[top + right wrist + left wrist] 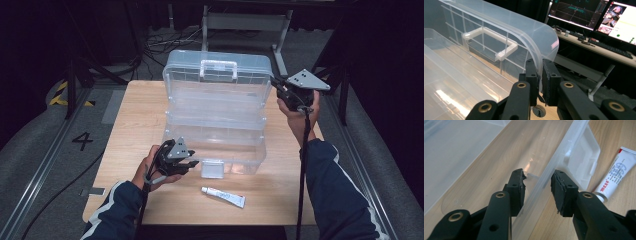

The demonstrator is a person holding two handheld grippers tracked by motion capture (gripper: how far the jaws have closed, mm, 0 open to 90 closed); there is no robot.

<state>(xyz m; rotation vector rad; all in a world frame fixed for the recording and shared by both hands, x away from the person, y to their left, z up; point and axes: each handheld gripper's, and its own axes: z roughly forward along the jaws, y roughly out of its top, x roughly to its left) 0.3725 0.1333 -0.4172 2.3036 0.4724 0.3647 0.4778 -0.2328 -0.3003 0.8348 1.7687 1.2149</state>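
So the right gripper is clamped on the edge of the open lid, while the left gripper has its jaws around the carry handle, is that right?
Not quite: the left gripper has its jaws around the front wall of the clear box, not the carry handle, as the left gripper view shows. The right gripper is indeed clamped on the edge of the open lid.

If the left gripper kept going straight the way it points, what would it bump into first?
Probably the clear box's front wall: the left gripper already has that wall between its jaws, so its body would likely run into the rim. The depth is hard to judge.
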